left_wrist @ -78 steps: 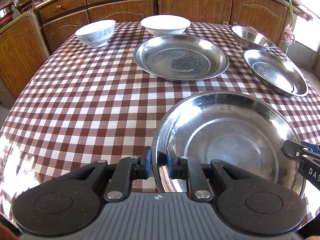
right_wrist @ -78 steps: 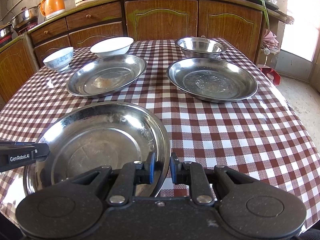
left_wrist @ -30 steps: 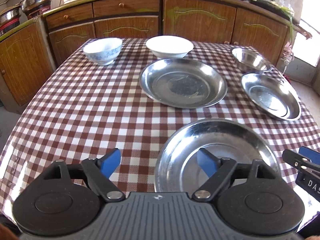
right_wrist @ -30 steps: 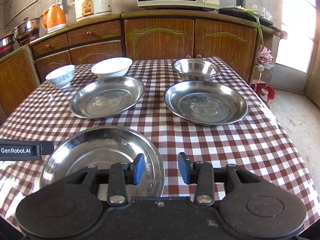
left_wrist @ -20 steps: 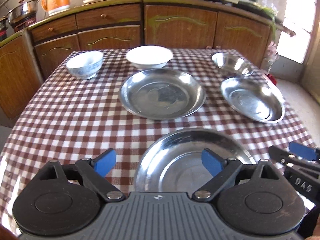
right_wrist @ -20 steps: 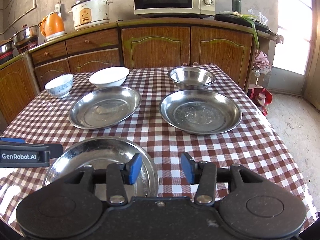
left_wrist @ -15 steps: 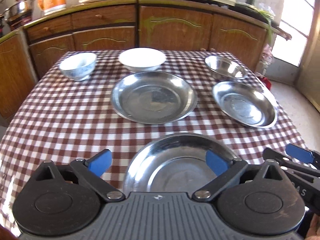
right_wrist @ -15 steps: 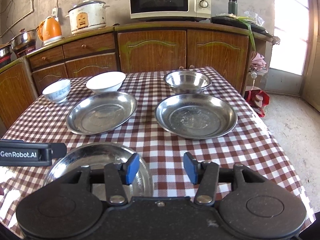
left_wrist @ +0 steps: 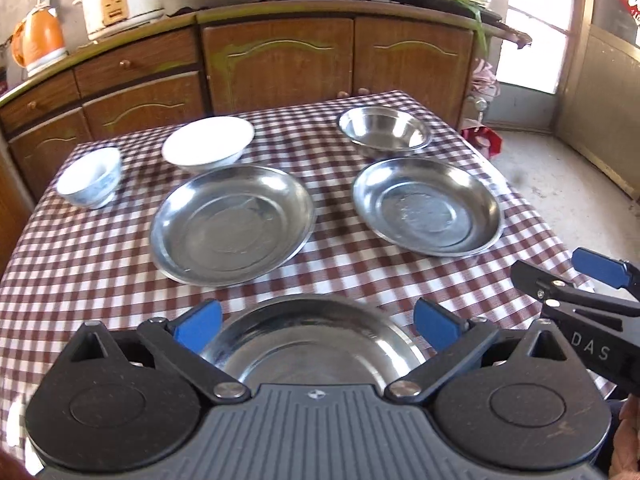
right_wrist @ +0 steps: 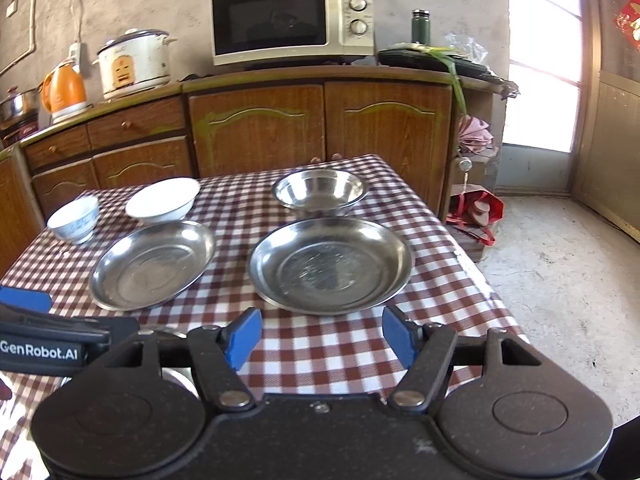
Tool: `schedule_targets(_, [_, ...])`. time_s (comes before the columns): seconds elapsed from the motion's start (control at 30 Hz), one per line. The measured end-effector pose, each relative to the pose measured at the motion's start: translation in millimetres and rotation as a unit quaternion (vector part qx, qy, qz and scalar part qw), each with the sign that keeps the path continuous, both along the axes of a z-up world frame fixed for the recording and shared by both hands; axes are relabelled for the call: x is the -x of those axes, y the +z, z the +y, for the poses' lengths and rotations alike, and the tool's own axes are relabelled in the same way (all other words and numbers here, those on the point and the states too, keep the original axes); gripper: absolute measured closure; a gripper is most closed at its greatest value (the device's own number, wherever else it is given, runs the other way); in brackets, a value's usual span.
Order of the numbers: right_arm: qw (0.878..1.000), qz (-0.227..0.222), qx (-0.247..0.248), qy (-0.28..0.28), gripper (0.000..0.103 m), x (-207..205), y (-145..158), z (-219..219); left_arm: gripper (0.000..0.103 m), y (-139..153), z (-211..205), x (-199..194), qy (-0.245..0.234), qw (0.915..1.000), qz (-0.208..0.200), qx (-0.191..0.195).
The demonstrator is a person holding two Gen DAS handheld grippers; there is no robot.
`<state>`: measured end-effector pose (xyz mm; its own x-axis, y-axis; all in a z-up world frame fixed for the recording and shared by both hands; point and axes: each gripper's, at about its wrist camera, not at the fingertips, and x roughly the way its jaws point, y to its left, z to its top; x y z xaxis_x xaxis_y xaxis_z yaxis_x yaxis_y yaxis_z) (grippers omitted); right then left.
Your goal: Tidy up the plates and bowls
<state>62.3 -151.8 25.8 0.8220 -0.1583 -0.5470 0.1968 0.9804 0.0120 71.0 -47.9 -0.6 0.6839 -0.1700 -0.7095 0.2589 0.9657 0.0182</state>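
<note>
Claws (left_wrist: 317, 320) off round steel plate (left_wrist: 312, 344)

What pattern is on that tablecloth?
The tablecloth is a brown-red and white check, clearest in the right wrist view.

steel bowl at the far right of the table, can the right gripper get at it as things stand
Probably yes. The right gripper has nothing between its opening jaws, and only a low steel plate lies on the table between it and the steel bowl, so it could pass above.

bare checked cloth (right_wrist: 320, 344) between near plate (left_wrist: 316, 336) and far plates (left_wrist: 232, 224).
</note>
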Motion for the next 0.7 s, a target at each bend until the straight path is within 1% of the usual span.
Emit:
schedule_targets(0.07, [1.0,-0.002,-0.001,-0.007,0.023,-1.0,1.5,-6.7,0.0,1.5,-4.7,-1.8,-0.003,1.0,-0.003,0.003])
schedule_targets(0.47, [1.0,-0.008,0.0,-0.027,0.023,-11.7,4.7,-38.2,0.0,4.0,-30.5,-17.3,-0.016,0.9997,-0.009,-0.012])
schedule_targets(0.7, [0.999,-0.003,-0.003,-0.039,0.023,-23.3,-1.8,-55.9,0.0,0.5,-41.3,-35.3,-0.013,0.9998,-0.001,-0.013])
